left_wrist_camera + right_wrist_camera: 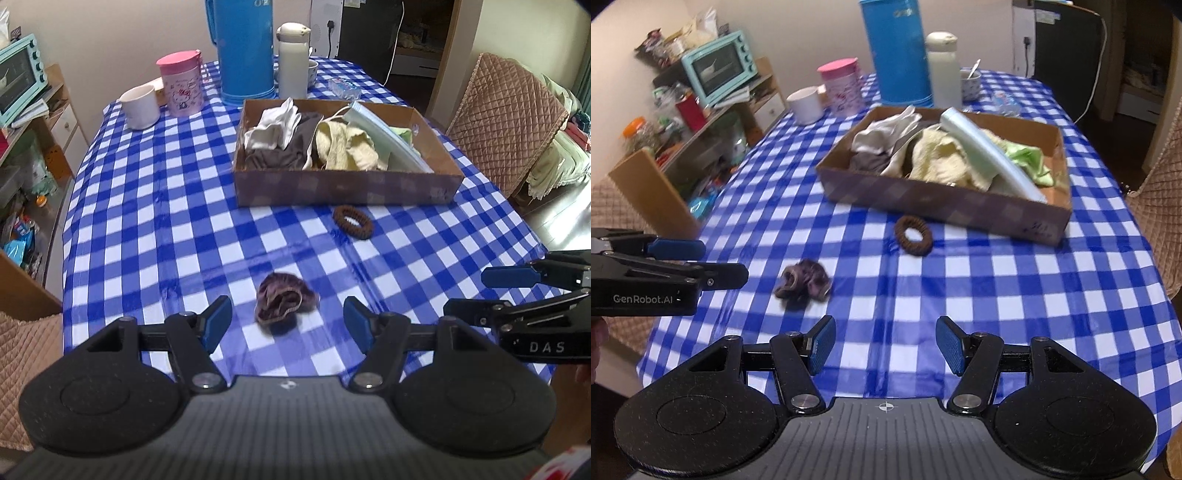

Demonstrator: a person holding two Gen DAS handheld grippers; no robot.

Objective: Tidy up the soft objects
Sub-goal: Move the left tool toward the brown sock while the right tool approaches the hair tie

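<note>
Left claw (287, 325) apart, empty; right claw (885, 345) likewise. Purple scrunchie (284, 303) on desk (155, 221) well short of cardboard box (347, 184); brown hair tie (352, 222) just beside box front

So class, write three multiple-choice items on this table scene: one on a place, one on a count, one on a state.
1. Where is the brown hair tie?
A. in the cardboard box
B. on the tablecloth before the box
C. in a gripper

2. How many hair accessories lie outside the cardboard box?
A. one
B. two
C. four

3. How do the left gripper jaws stand?
A. open, empty
B. shut on cloth
C. shut, empty

Answers: 1 B, it lies just before the box wall. 2 B, the hair tie and the purple scrunchie. 3 A, the scrunchie lies untouched ahead of them.
</note>
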